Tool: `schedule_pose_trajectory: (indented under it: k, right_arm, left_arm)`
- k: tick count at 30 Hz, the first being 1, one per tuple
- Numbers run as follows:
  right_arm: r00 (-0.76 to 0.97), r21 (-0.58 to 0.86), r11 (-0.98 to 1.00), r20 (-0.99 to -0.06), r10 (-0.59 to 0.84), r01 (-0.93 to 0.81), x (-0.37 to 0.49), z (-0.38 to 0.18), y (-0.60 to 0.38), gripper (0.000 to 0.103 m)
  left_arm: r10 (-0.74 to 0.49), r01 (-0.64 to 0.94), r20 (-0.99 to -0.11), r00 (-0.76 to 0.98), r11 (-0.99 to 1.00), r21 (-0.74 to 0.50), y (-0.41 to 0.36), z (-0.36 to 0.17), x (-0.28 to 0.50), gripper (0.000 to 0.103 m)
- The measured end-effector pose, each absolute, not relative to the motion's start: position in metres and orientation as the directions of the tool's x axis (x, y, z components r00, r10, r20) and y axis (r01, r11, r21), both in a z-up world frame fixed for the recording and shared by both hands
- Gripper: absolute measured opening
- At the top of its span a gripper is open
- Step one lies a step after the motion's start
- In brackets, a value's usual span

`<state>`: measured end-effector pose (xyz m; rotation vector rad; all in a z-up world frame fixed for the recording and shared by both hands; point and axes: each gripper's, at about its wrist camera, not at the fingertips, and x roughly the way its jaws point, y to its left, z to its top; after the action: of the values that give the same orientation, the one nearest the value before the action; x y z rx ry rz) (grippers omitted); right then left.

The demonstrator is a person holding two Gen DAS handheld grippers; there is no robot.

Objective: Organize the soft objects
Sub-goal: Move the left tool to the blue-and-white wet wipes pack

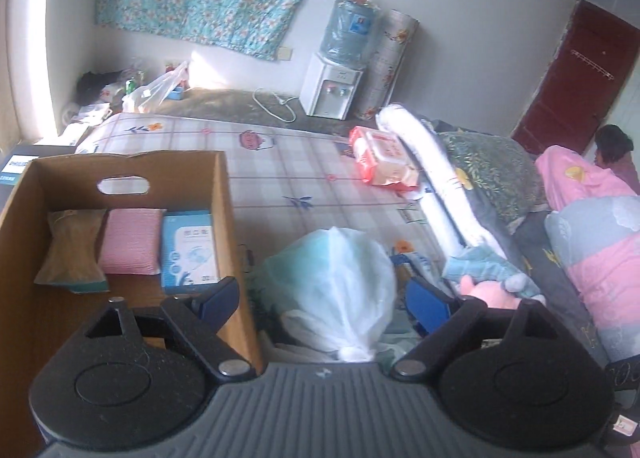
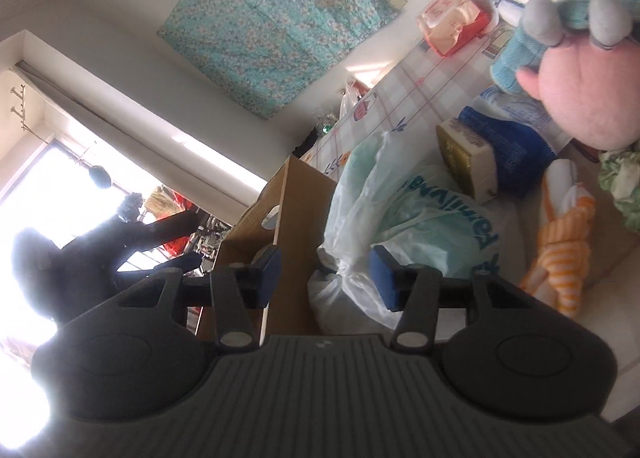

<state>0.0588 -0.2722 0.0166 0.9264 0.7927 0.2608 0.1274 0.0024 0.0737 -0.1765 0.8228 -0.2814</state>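
Hovering with jaws spread wide and nothing between them, the left gripper [image 1: 316,300] sits at lower centre of its view, above a knotted white plastic bag [image 1: 336,282]. At left, the cardboard box [image 1: 224,226] holds a tan packet [image 1: 72,246], a pink pad [image 1: 130,240] and a blue pack [image 1: 190,252]. In the right wrist view, the right gripper [image 2: 326,278] is partly open and empty, near the same bag [image 2: 384,202]; a pink plush toy [image 2: 584,94] lies upper right.

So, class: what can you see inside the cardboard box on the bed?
Inside the cardboard box, against its far wall, stand a tan packet, a pink sponge-like pad and a blue-and-white pack. The left gripper hides the near part of the floor.
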Motion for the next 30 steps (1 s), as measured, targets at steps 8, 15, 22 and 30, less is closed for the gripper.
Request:
schedule_pose_trajectory:
  k: [8, 15, 22, 30]
  right_arm:
    - [0.750, 0.753, 0.621, -0.535, 0.388, 0.216, 0.032, -0.004, -0.324, 0.050]
    - [0.770, 0.766, 0.569, -0.546, 0.331, 0.299, 0.051, -0.034, -0.347, 0.048]
    - [0.723, 0.701, 0.592, -0.637, 0.269, 0.397, 0.095, -0.064, -0.349, 0.048]
    - [0.664, 0.632, 0.591, -0.719, 0.206, 0.501, 0.136, -0.103, -0.341, 0.048]
  left_arm:
    - [-0.379, 0.311, -0.756, 0.534, 0.919, -0.241, -0.094, 0.052, 0.149, 0.090]
    - [-0.372, 0.337, -0.838, 0.400, 0.910, -0.243, -0.141, 0.028, 0.203, 0.067]
    - [-0.319, 0.327, -0.883, 0.344, 0.923, -0.206, -0.169, 0.003, 0.267, 0.053]
    - [-0.286, 0.349, -0.914, 0.287, 0.920, -0.178, -0.201, -0.038, 0.326, 0.052]
